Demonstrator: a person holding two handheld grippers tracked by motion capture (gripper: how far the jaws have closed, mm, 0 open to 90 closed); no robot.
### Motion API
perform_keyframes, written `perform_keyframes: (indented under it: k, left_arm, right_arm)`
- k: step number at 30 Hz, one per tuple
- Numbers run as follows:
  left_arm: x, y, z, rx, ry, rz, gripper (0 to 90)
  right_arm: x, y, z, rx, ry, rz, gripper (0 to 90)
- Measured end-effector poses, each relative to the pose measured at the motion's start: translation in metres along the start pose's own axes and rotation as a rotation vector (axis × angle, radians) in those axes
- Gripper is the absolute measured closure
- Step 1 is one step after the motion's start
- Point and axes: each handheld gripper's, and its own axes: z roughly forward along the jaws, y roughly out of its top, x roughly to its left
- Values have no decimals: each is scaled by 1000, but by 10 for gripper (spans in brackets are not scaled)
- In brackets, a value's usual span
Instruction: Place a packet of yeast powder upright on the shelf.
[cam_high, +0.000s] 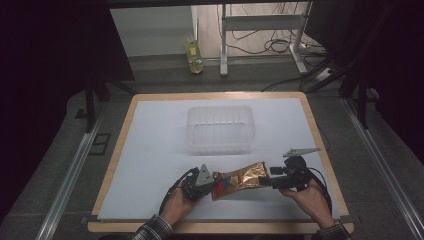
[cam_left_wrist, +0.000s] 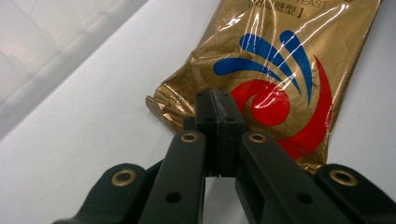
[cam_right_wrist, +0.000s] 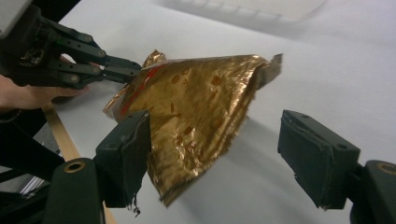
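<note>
Seen left to right from the high view: a broad stretch of bare white sheet (cam_high: 150, 150) on the wooden-rimmed counter (cam_high: 116, 150), open from the left edge inward, with free room for moving there.

Next, at the near edge, the left gripper (cam_high: 212, 183), black, held in a hand (cam_high: 175, 202) coming up from a plaid sleeve. Fingers (cam_left_wrist: 218, 112) pressed together, pinching the near left corner of one shiny gold foil packet with a red and blue swirl (cam_left_wrist: 280, 79). In the left gripper view, bare white sheet on both sides of the packet.

Packet (cam_high: 240, 178) stretched between the two grippers, just inside the counter's near edge, its right end tilted up off the sheet in the right gripper view (cam_right_wrist: 196, 112).

Beyond it, well apart toward the far side, one clear rectangular plastic tub (cam_high: 220, 129), roughly mid-counter, with white sheet free all around its rim.

Then the right gripper (cam_high: 270, 181), black, held in the other hand (cam_high: 312, 200). Fingers (cam_right_wrist: 126, 154) spread wide, one on each side of the packet's raised edge; the left one just beside the foil, the right one well apart from it.

Right of that, a narrow strip of sheet up to the counter's right edge.

Counted: two grippers, two hands, one packet, one tub.
</note>
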Motion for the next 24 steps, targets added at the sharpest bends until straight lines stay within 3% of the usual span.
perform_keyframes:
  k: [10, 11, 17, 21, 23, 24]
  left_arm:
    - [0, 0, 0, -2, -2, -2, 898]
    - [0, 0, 0, -2, -2, -2, 898]
    - [1, 0, 0, -2, -4, -5, 898]
    - [1, 0, 0, -3, -5, -6, 898]
    - [0, 0, 0, -3, -3, -5, 898]
    - [0, 0, 0, -2, -2, -3, 898]
  right_arm:
    - [-1, 3, 21, 56, 52, 30, 319]
    - [0, 4, 25, 62, 68, 28, 367]
    - [1, 7, 29, 81, 79, 42, 439]
    - [-2, 8, 28, 78, 101, 86, 526]
    - [-4, 9, 26, 63, 123, 117, 635]
    - [-4, 9, 26, 63, 123, 117, 635]
